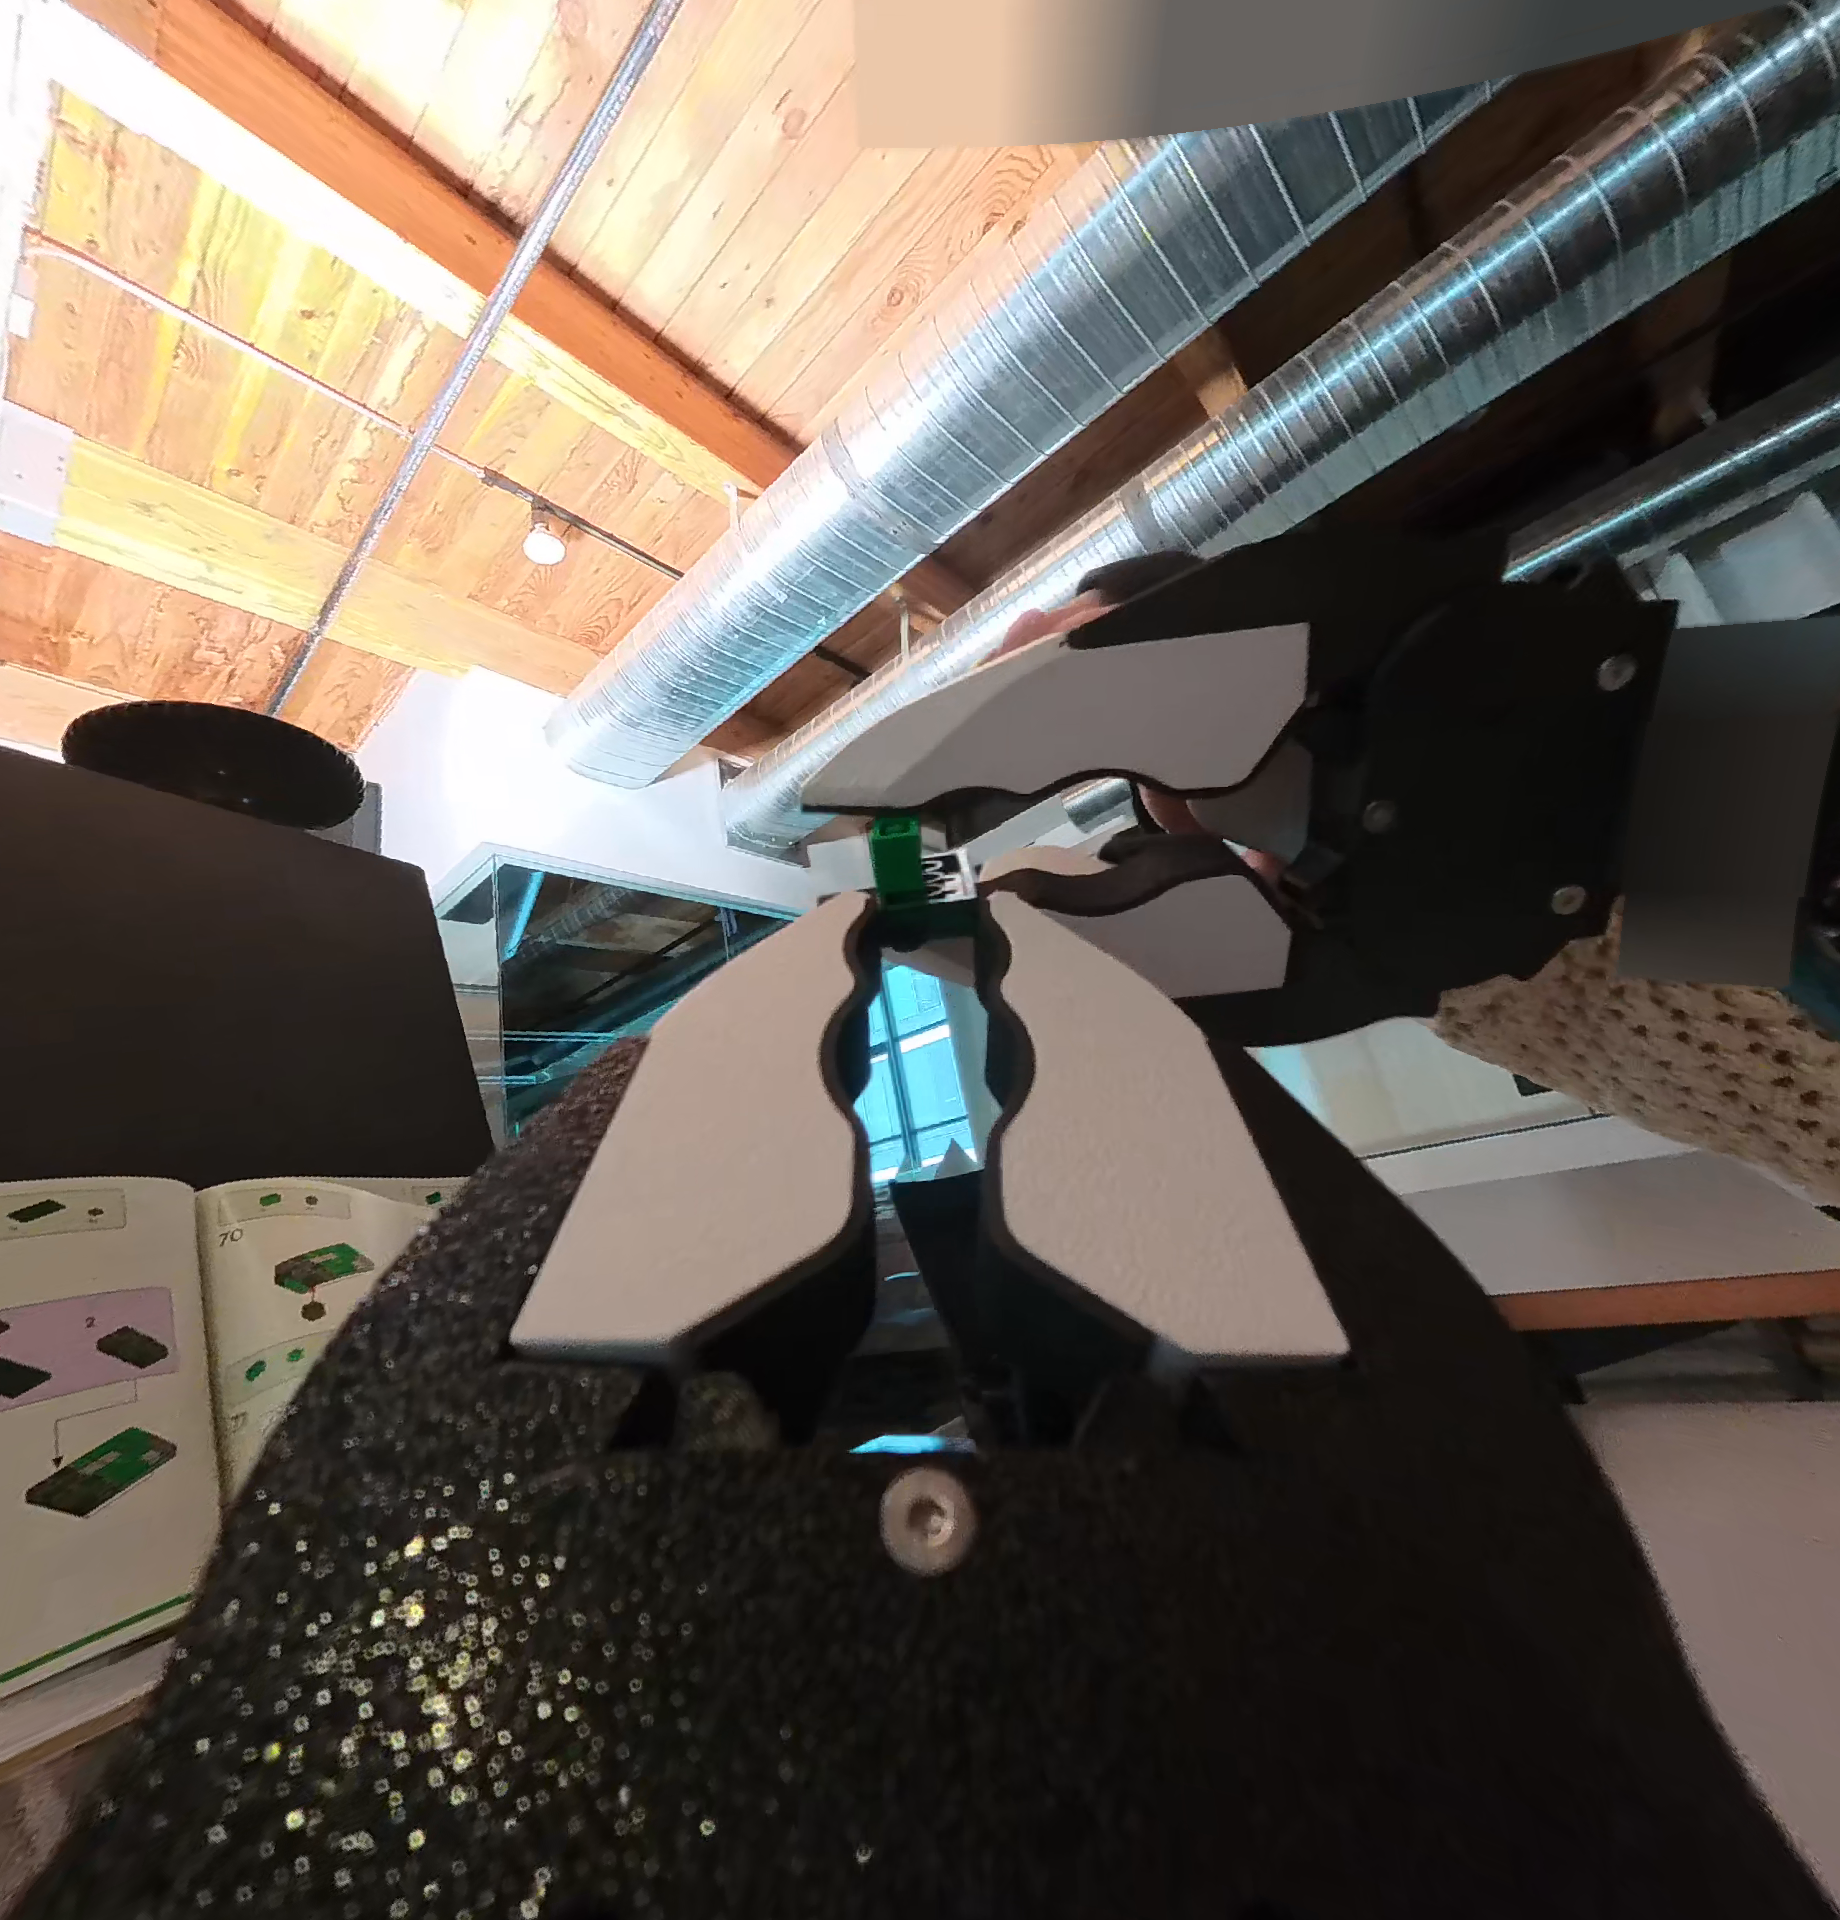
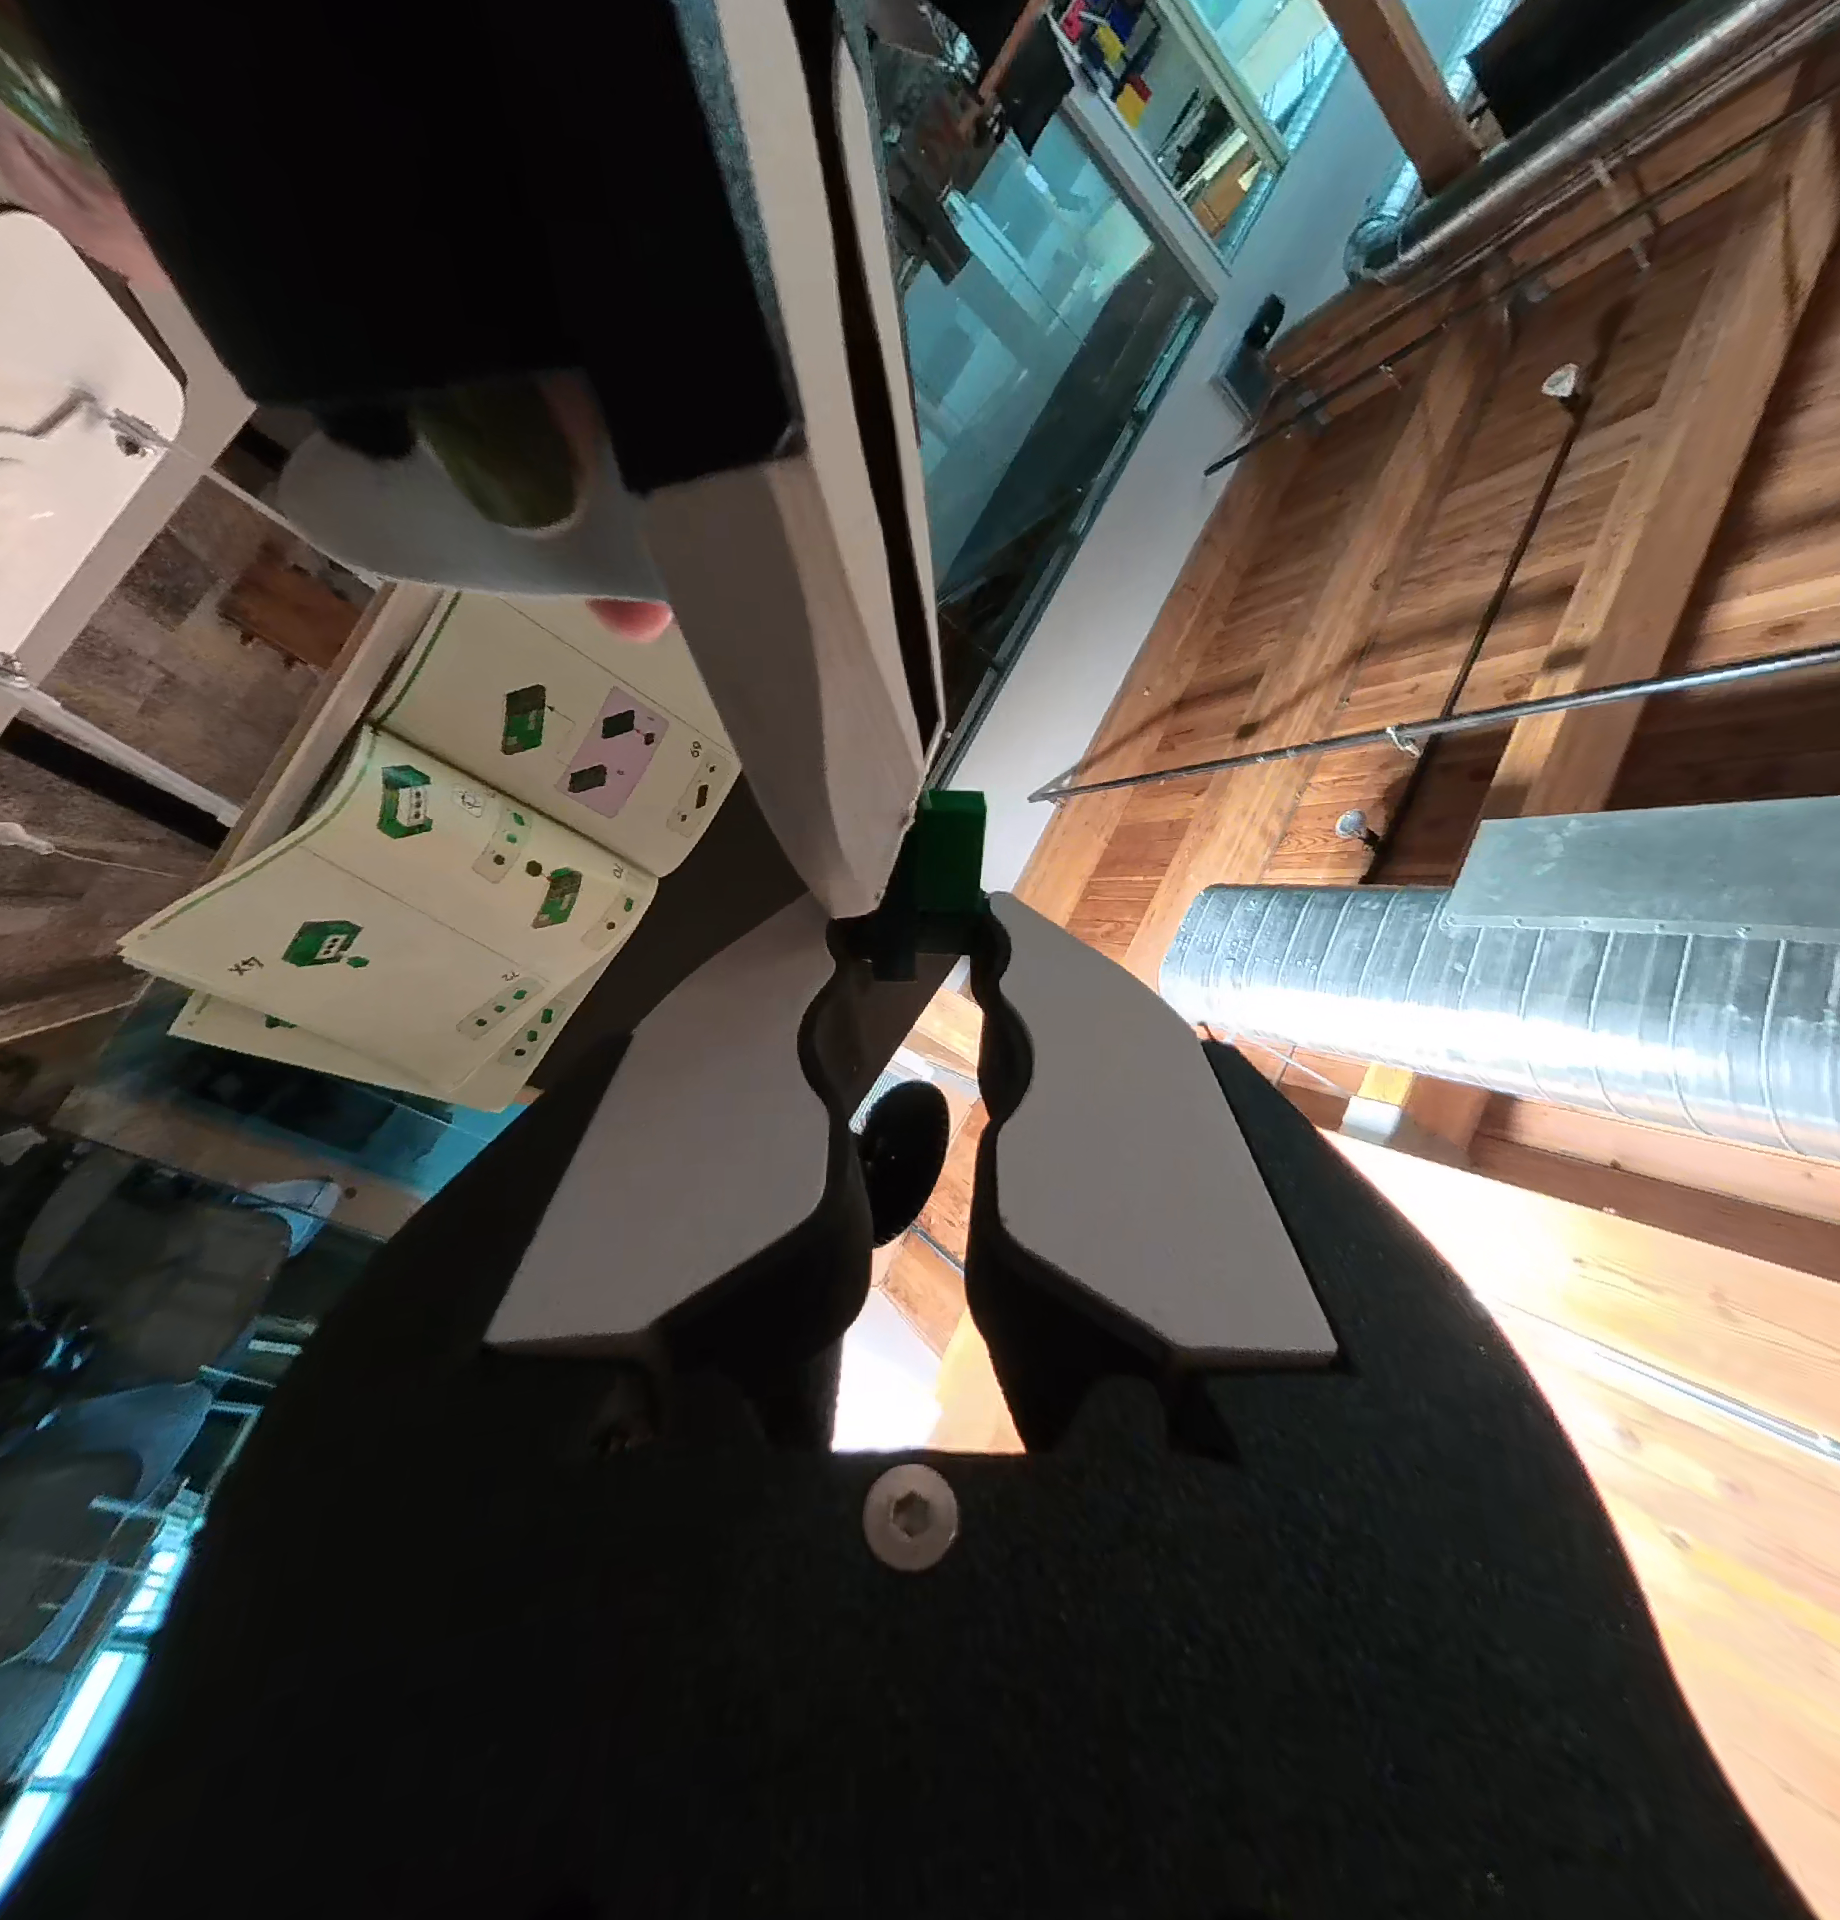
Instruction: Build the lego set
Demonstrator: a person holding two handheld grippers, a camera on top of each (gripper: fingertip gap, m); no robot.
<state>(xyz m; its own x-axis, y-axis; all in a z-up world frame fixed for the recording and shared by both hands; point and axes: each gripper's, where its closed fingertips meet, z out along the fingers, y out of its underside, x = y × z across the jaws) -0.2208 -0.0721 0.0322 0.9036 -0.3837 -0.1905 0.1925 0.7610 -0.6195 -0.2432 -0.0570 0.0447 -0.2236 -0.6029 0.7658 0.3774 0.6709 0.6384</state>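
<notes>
step: mating parts mid-air | left gripper nipped shut on small green-and-black plastic lego assembly | right gripper pinching same piece | open paper instruction booklet below | next: likely press square, hold steady.

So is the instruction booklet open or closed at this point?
Open. The instruction booklet lies spread flat, two facing pages of build diagrams showing either side of the centre fold; the right wrist view shows the same.

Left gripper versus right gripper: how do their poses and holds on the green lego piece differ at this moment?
In the left wrist view, the left gripper points up at the ceiling, and the right gripper reaches in sideways from the right. The left pinches the bottom of the green lego piece; the right clamps higher up. Both are shut on that small assembly, held in the air.
</notes>
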